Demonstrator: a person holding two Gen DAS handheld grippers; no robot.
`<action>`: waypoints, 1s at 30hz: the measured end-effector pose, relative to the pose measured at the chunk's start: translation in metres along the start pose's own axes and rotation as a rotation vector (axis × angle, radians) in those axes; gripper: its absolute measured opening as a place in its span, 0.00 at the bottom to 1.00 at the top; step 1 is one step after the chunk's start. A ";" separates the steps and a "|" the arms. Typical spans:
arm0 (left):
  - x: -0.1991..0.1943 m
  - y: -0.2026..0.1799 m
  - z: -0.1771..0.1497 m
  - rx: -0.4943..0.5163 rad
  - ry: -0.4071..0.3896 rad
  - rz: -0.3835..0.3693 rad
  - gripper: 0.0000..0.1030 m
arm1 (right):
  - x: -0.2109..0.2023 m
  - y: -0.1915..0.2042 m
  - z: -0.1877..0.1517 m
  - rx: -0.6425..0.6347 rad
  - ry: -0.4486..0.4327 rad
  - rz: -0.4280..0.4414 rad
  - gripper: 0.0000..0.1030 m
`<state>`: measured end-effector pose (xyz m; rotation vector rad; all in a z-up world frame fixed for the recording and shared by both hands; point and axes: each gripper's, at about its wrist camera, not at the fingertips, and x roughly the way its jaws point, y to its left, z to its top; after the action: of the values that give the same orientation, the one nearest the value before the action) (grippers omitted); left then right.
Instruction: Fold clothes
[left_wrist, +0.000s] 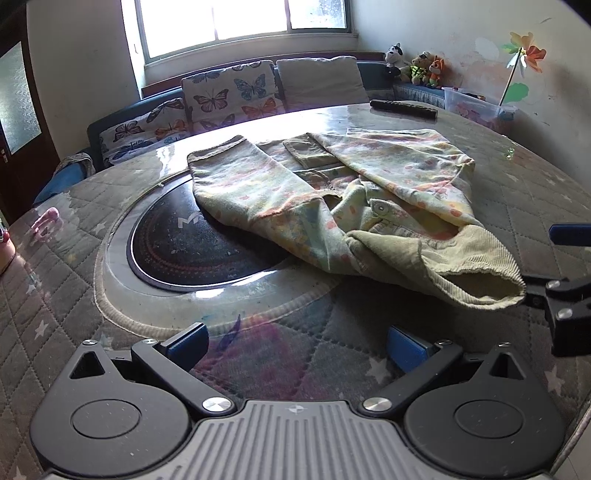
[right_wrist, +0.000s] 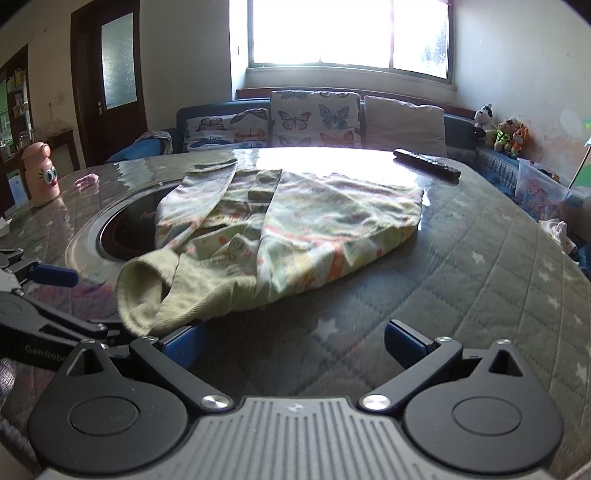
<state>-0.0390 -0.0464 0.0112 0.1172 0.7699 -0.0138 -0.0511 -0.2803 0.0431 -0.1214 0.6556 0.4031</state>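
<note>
A pale yellow-green child's jacket with orange and pastel prints (left_wrist: 332, 192) lies partly folded on the round table, over a dark inset hotplate (left_wrist: 192, 243); it also shows in the right wrist view (right_wrist: 295, 232). Its ribbed collar or cuff (left_wrist: 476, 273) points toward me. My left gripper (left_wrist: 297, 345) is open and empty, just short of the garment's near edge. My right gripper (right_wrist: 293, 341) is open and empty, its left fingertip (right_wrist: 184, 343) right by the ribbed edge (right_wrist: 147, 295). The right gripper shows at the right edge of the left wrist view (left_wrist: 569, 277).
A black remote (left_wrist: 404, 108) lies at the table's far side. A pink bottle (right_wrist: 40, 177) and a small pink item (right_wrist: 86, 181) are at the far left. The quilted table cover (right_wrist: 480, 280) lies under glass. A sofa with butterfly cushions (right_wrist: 314, 118) stands behind.
</note>
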 end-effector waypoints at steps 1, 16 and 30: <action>0.001 0.002 0.002 -0.002 0.000 0.003 1.00 | 0.001 0.000 0.003 -0.003 -0.001 0.000 1.00; -0.001 0.032 0.037 -0.037 -0.041 0.063 1.00 | -0.004 -0.021 0.040 0.000 -0.065 -0.034 1.00; 0.029 -0.001 0.038 0.048 0.004 -0.016 1.00 | 0.046 -0.002 0.017 -0.106 0.104 0.020 1.00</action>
<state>0.0080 -0.0503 0.0184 0.1563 0.7749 -0.0476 -0.0081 -0.2629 0.0285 -0.2380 0.7387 0.4535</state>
